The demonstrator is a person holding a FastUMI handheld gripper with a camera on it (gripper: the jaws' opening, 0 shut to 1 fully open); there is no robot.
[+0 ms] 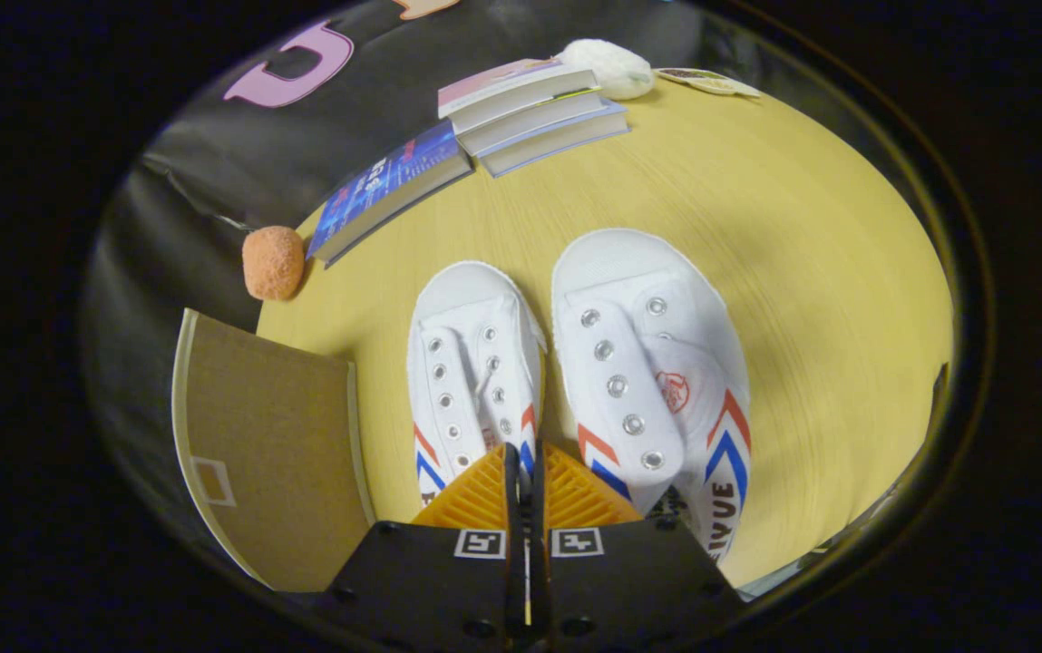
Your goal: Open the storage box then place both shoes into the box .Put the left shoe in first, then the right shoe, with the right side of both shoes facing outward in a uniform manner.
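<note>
Tongs: we see the tongs clenched, the two fingers pressed together with almost no gap, and nothing is grasped between them.
Tongs position: they hang above the heel ends of the two shoes, over the narrow gap between them.
Left shoe: the white left shoe lies on the bench just ahead of the fingers, on the left side, toe pointing away from us. It has metal eyelets and red and blue chevrons near the heel.
Right shoe: the white right shoe lies beside it on the right, also toe away. The two shoes are very close; we cannot tell if they touch.
Storage box: we think the brown flat panel left of the tongs is the storage box or its lid, but the view does not show if it is open.
Bench: the yellow wooden bench carries everything.
Books: a blue book and a stack of books lie far beyond the shoes.
Other things: an orange fuzzy ball rests at the bench edge beside the blue book, and a white fluffy thing lies behind the stack.
</note>
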